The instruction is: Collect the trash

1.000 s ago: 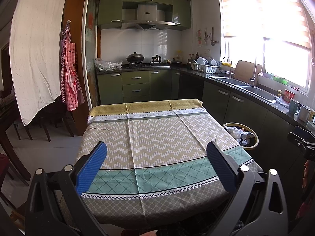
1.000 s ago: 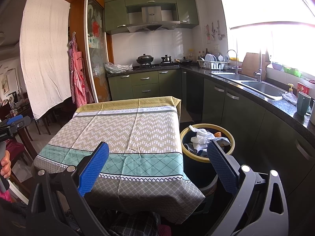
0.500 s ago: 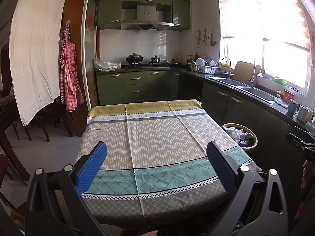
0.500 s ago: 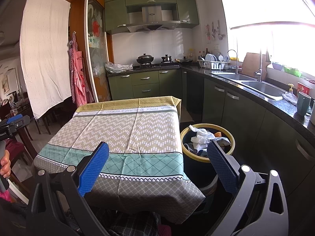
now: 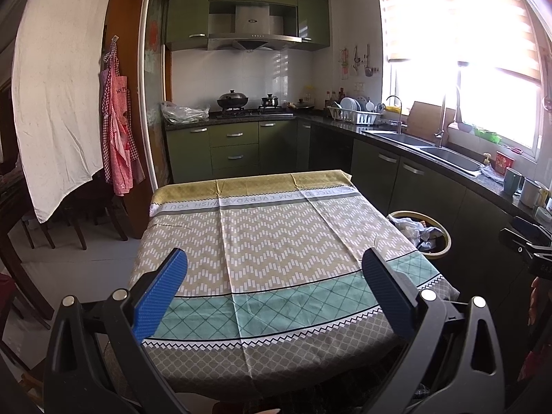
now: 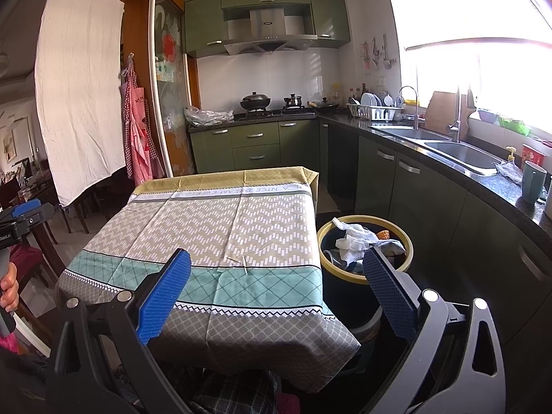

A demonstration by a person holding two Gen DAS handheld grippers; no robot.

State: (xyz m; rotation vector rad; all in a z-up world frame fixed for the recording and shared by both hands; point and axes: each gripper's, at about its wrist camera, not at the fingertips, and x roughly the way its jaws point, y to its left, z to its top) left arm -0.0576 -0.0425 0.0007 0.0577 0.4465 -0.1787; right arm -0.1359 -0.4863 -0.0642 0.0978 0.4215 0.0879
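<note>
A dark bin with a yellow rim stands on the floor right of the table, filled with crumpled white paper and other trash. The table wears a patterned cloth with nothing lying on it except a tiny pale scrap near the teal band. My left gripper hovers open over the table's near edge, holding nothing. My right gripper is open too, spanning the table's right corner and the bin.
Green kitchen cabinets and a dark counter with a double sink run along the right, close behind the bin. A stove with pots is at the back. A red apron and white sheet hang left. Chairs stand left.
Both views have barely shifted; the left gripper has crept slightly forward and up. Both grippers stay open and empty.
</note>
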